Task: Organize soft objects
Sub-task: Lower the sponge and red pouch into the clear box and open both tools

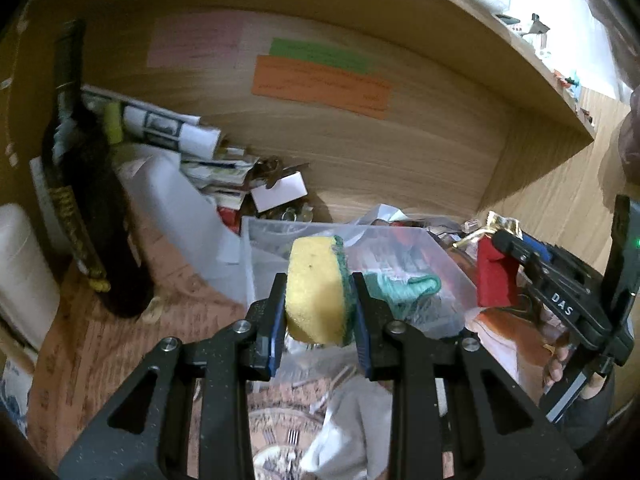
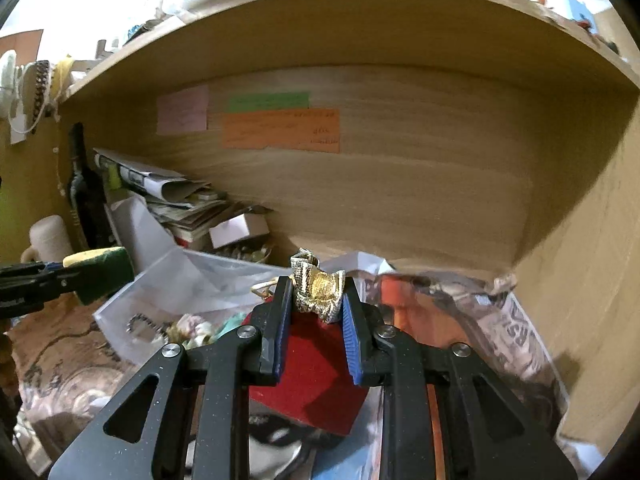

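My left gripper [image 1: 319, 300] is shut on a yellow sponge with a green scrub side [image 1: 316, 290] and holds it above a clear plastic box [image 1: 452, 268]. It also shows at the left of the right wrist view [image 2: 100, 274]. My right gripper [image 2: 316, 300] is shut on the gold top of a red pouch [image 2: 320, 294]; the red body [image 2: 316, 376] hangs below the fingers. In the left wrist view the right gripper [image 1: 504, 246] holds the red pouch [image 1: 494, 280] at the right, over the box's right edge. A teal cloth [image 1: 404, 290] lies in the box.
A wooden shelf back wall [image 2: 400, 184] carries pink, green and orange notes [image 2: 280, 128]. A dark bottle [image 1: 84, 200] stands at the left. Papers and a small white box [image 1: 280, 192] pile at the back. Crinkled plastic bags [image 2: 460, 300] lie at the right. A patterned cloth [image 1: 100, 340] covers the surface.
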Available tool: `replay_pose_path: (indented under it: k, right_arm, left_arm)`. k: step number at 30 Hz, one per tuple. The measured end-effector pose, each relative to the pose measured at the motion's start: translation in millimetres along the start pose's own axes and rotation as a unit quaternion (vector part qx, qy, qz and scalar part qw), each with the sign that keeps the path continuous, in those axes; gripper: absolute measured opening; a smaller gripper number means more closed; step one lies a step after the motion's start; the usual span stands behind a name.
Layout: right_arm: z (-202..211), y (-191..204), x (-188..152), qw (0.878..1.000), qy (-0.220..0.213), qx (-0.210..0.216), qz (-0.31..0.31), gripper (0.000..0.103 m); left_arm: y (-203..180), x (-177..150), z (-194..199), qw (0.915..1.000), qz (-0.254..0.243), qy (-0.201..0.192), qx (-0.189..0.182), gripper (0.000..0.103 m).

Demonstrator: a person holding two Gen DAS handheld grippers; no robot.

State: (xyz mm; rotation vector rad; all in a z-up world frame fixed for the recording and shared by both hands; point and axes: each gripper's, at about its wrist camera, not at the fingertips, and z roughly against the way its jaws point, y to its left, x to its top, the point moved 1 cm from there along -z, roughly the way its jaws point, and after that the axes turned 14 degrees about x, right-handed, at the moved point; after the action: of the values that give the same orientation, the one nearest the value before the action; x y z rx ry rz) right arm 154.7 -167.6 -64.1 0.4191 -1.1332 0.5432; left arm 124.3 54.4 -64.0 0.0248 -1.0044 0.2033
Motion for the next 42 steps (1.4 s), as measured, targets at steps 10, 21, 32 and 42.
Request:
replay_pose_path:
  k: [10, 21, 32, 42]
  right_arm:
    - [-46.6, -11.0, -2.8, 0.999, 0.042, -0.016, 0.014, 0.022]
    - [-80.0, -16.0, -17.2, 0.996, 0.092, 0.012, 0.01, 0.024]
    - [-75.5, -7.7, -15.7, 0.995, 0.095, 0.015, 0.025, 0.049]
    - [-25.7, 3.7, 2.0, 0.998, 0.042, 0.029, 0.022, 0.083]
  left_arm:
    - [-24.7, 7.6, -55.7, 0.9979, -0.032, 0.054, -0.014, 0.029]
    - [-42.4, 6.6, -110.5, 0.9923, -0.056, 0.109, -0.014, 0.029]
    - [-45.2, 2.3, -92.7, 0.9941, -0.07, 0.082, 0.011, 0.052]
    - [-34.4, 5.9, -27.2, 0.9972, -0.07, 0.013, 0.025, 0.078]
